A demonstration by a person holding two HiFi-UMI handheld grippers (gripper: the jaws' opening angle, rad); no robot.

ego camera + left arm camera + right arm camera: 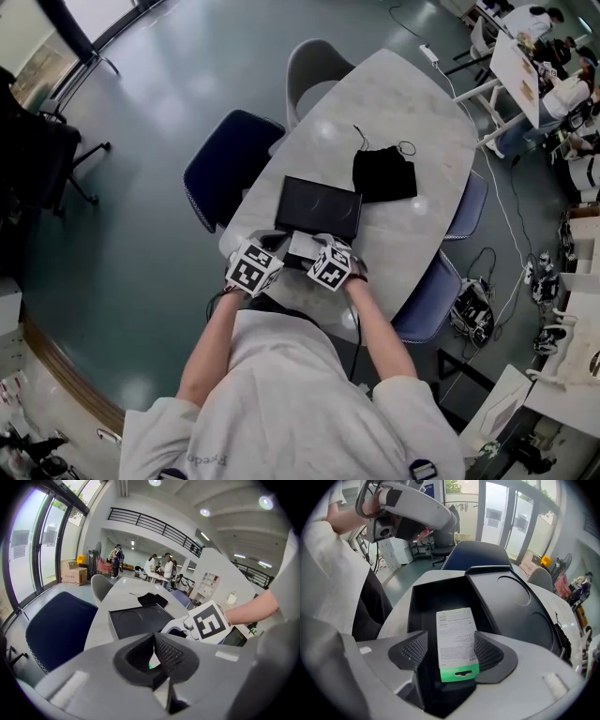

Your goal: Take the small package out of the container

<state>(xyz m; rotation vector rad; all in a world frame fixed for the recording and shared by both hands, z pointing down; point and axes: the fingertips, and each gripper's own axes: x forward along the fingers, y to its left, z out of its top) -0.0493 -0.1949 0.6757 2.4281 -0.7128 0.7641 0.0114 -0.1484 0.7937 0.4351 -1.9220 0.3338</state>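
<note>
The small package (456,639) is a white box with a green end. It lies flat in the black container (426,597), whose lid (511,606) is folded back on the table. My right gripper (451,651) points steeply down into the container and is open, with the package between its pads; there is a gap on the left side. In the head view the package (302,246) shows white between both grippers. My left gripper (154,658) sits at the container's left edge (281,236), its jaws close together on the black wall.
A black pouch (384,173) with a cord lies beyond the lid (319,206) on the pale oval table (412,103). Blue chairs (225,164) stand on both sides and a grey one at the far end. The table's near edge is right under my hands.
</note>
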